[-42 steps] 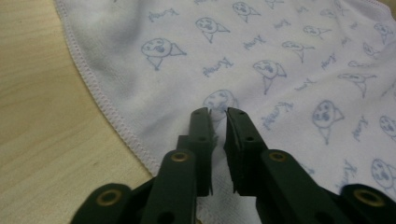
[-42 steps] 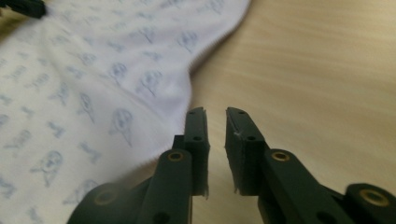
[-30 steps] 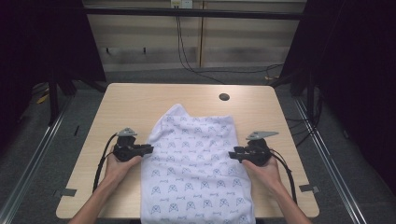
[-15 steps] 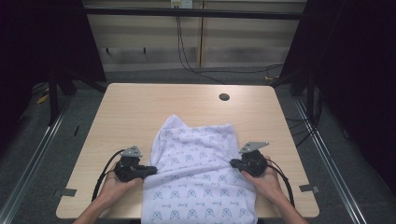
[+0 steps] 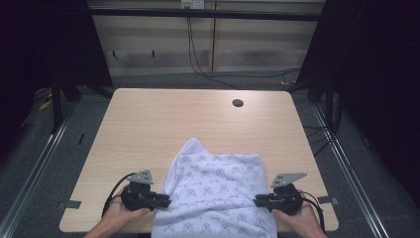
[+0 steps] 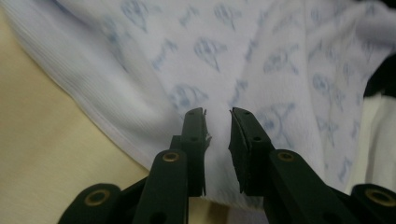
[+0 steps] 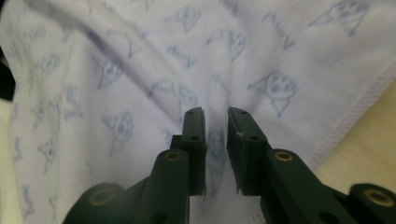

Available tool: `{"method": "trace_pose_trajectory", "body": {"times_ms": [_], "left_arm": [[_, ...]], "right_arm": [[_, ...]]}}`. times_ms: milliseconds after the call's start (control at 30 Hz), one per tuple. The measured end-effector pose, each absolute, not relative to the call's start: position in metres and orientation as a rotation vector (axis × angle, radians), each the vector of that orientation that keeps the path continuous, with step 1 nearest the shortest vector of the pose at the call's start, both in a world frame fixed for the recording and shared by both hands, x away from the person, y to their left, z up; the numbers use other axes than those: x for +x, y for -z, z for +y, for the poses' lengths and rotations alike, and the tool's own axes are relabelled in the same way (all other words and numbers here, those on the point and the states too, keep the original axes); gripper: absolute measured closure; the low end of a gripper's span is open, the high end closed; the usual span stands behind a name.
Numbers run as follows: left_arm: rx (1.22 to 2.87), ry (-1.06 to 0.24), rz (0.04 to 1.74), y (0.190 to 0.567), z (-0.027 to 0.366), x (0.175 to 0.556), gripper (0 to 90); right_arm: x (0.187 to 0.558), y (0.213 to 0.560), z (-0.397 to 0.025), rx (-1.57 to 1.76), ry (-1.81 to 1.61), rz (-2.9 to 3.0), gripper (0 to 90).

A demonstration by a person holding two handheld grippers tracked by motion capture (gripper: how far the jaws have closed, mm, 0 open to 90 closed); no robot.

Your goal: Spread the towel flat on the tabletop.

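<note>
Your left claw and right claw: each pinching the printed cloth, now dragged nearer the bench front edge, bunched.

**White cloth with blue print on a pale wood tabletop**

The cloth is white, printed all over with small faded-blue figures and squiggles; its hem is stitched in pale lilac. The tabletop is light beige wood grain, with 1 dark round hole near its far right. Both the left gripper and the right gripper are black, with brass-coloured rivets and grey top plates.
</note>
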State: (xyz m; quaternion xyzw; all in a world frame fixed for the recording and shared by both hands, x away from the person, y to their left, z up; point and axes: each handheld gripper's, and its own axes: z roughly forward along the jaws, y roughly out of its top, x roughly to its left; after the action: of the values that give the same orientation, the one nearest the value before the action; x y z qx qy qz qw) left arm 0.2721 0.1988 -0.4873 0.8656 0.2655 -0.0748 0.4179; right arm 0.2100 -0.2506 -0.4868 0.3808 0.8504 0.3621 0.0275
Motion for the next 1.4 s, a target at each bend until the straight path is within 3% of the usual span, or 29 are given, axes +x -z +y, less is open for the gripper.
{"method": "trace_pose_trajectory", "body": {"times_ms": [200,367,533,567,600,733,933,1100,1400], "left_arm": [[2.055,0.035,0.812,0.482,0.201,0.330,78.9],[2.024,-0.010,0.910,0.492,0.188,0.368,79.4],[2.086,0.000,0.915,0.502,0.170,0.373,70.6],[2.086,0.000,0.915,0.502,0.170,0.373,70.5],[2.127,0.002,0.882,0.503,0.165,0.368,71.0],[2.154,-0.008,0.841,0.504,0.162,0.362,86.5],[2.139,-0.009,0.864,0.503,0.169,0.356,87.3],[2.091,-0.003,0.882,0.494,0.185,0.347,87.3],[2.141,0.084,0.828,0.493,0.199,0.307,87.0]], "right_arm": [[0.254,0.470,-0.269,1.273,-1.175,2.394,70.3],[0.288,0.466,-0.275,1.321,-1.211,2.283,66.9],[0.327,0.474,-0.265,1.380,-1.251,2.292,59.7],[0.327,0.474,-0.265,1.380,-1.251,2.292,59.7],[0.329,0.485,-0.256,1.391,-1.218,2.348,75.1],[0.308,0.477,-0.244,1.279,-1.311,2.379,81.8],[0.257,0.471,-0.221,1.072,-1.342,2.545,81.3],[0.219,0.494,-0.213,1.046,-1.205,2.693,75.6],[0.208,0.486,-0.234,1.226,-1.237,2.635,56.8]]}}
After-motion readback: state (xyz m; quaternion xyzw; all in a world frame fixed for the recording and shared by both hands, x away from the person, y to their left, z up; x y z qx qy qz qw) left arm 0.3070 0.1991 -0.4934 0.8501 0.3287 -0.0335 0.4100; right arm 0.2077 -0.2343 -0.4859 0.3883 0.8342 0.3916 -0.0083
